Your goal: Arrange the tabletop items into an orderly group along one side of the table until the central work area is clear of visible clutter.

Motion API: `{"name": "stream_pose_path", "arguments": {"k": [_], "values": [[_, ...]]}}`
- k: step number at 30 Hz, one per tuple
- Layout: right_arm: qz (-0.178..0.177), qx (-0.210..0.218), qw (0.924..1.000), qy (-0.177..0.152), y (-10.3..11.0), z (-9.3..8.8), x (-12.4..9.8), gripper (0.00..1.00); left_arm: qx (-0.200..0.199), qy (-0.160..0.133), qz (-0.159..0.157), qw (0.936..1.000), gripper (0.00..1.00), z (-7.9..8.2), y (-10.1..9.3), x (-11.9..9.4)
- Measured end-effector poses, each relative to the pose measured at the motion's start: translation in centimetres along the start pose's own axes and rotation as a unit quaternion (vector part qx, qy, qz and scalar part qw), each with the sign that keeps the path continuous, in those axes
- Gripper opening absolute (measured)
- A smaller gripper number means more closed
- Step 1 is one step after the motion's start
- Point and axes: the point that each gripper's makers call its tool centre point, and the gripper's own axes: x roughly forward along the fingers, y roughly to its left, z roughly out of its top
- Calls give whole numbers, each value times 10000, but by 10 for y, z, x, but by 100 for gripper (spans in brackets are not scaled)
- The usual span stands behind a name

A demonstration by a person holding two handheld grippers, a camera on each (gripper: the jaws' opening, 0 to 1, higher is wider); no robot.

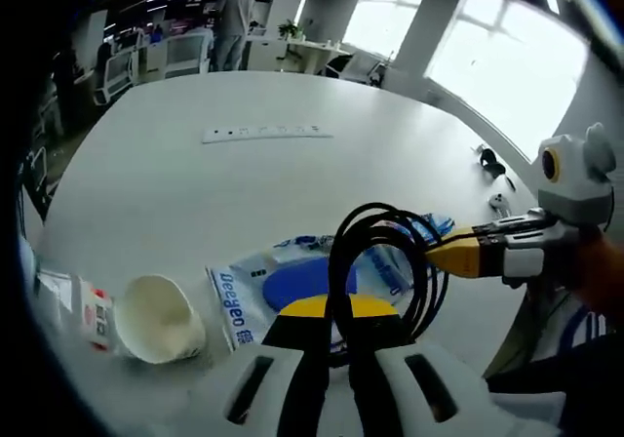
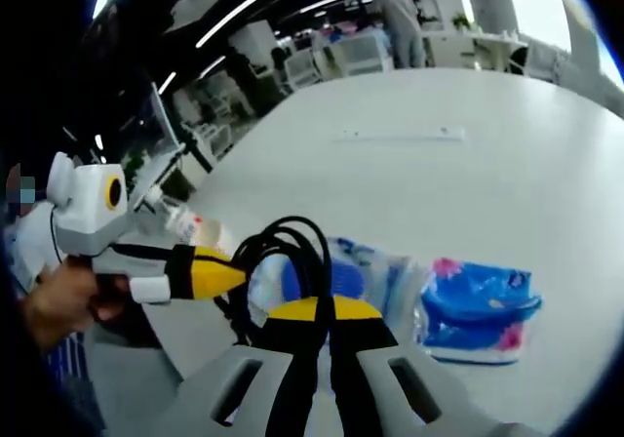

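Note:
A coiled black cable [image 1: 380, 252] hangs above the table between both grippers. My left gripper [image 1: 327, 325] is shut on its lower strands. My right gripper [image 1: 441, 254] comes in from the right and is shut on the side of the loop. In the right gripper view the same cable [image 2: 292, 252] runs between my right gripper's [image 2: 317, 322] closed jaws, with the left gripper [image 2: 232, 275] holding it from the left. Under the coil lies a blue and white packet [image 1: 283, 286]. A white paper cup [image 1: 156, 320] lies on its side to the left of it.
A blue tissue pack with pink flowers [image 2: 478, 310] lies right of the blue and white packet [image 2: 366, 276]. A small bottle [image 2: 195, 230] lies near the table edge. A white power strip [image 1: 258, 133] sits far across the table [image 1: 195, 193]. Small dark items [image 1: 492, 164] rest at the right edge.

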Motion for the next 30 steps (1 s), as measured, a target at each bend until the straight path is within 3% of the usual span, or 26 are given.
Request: {"name": "stream_pose_path", "arguments": {"k": [30], "values": [[-48, 85, 9997, 236, -9, -36, -6, 0, -12, 204, -130, 9997, 2, -29, -15, 7]]}}
